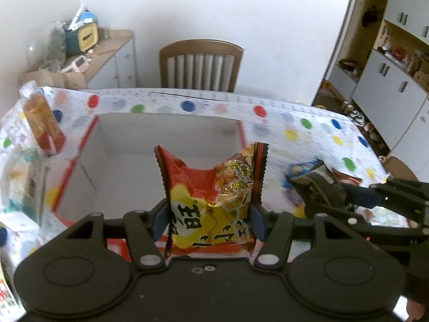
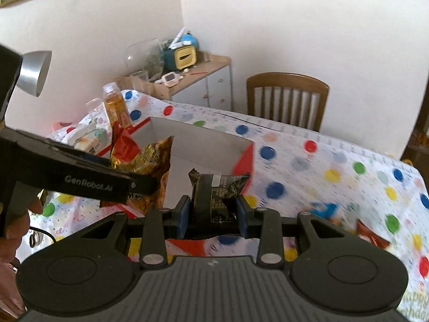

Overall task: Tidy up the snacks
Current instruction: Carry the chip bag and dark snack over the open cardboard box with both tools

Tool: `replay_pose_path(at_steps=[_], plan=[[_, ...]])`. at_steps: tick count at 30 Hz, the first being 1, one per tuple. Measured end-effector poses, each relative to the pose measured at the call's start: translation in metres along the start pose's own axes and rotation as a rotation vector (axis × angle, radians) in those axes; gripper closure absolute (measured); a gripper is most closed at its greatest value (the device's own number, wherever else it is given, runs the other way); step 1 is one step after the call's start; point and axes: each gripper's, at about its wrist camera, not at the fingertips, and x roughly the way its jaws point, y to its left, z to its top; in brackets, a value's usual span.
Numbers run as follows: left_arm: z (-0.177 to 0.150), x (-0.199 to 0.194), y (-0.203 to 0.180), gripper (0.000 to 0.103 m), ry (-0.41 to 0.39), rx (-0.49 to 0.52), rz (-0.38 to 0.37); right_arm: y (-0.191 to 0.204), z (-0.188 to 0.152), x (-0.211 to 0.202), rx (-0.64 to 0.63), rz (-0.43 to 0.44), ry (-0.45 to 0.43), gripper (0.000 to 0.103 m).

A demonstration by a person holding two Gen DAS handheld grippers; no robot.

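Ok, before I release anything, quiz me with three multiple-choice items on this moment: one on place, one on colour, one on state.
1. Where is the red and yellow snack bag?
A. flat on the tablecloth
B. held over the open box
C. on the chair

2. What colour is the packet in the right gripper?
A. black
B. green
C. pink

3. What is the state of the white box?
A. lidded
B. open, with nothing showing on the part of its floor in view
C. full to the brim

Answers:
1 B: the left gripper clamps the bag above the box opening.
2 A: the wrapper between the blue pads is black with pale print.
3 B: the left wrist view shows bare white walls and floor.
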Motion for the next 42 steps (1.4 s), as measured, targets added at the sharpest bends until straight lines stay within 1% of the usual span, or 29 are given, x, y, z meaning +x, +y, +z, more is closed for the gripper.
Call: replay_pose_path(at_steps=[8,17,19,20,23,27,31,38,42], plan=[[0.019,0.026,0.054,0.044,0.025,0.006,0.066,0.042,0.021,0.058,-0.052,-0.002,0.038,0.068],[0.033,0.075,0.094,0.044,0.122,0.025,0.108,0.058,0.029,0.128,-0.045,-0.025,0.143,0.068],[0.034,0.086,0.097,0.044,0.146,0.032,0.117,0.058,0.029,0.142,-0.033,-0.026,0.165,0.068],[0.035,0.095,0.099,0.043,0.174,0.042,0.112,0.059,0.029,0.148,-0.032,-0.029,0.173,0.068],[0.032,0.111,0.099,0.043,0.22,0.062,0.116,0.062,0.026,0.162,-0.05,-0.046,0.201,0.068],[0.027,0.128,0.093,0.043,0.262,0.116,0.107,0.065,0.022,0.177,-0.052,-0.048,0.244,0.068],[0.022,0.139,0.094,0.043,0.3,0.115,0.096,0.065,0.019,0.185,-0.052,-0.054,0.275,0.068],[0.016,0.152,0.097,0.042,0.347,0.098,0.077,0.063,0.012,0.19,-0.051,-0.068,0.305,0.067],[0.016,0.152,0.097,0.037,0.342,0.101,0.085,0.063,0.009,0.191,-0.04,-0.067,0.312,0.067]])
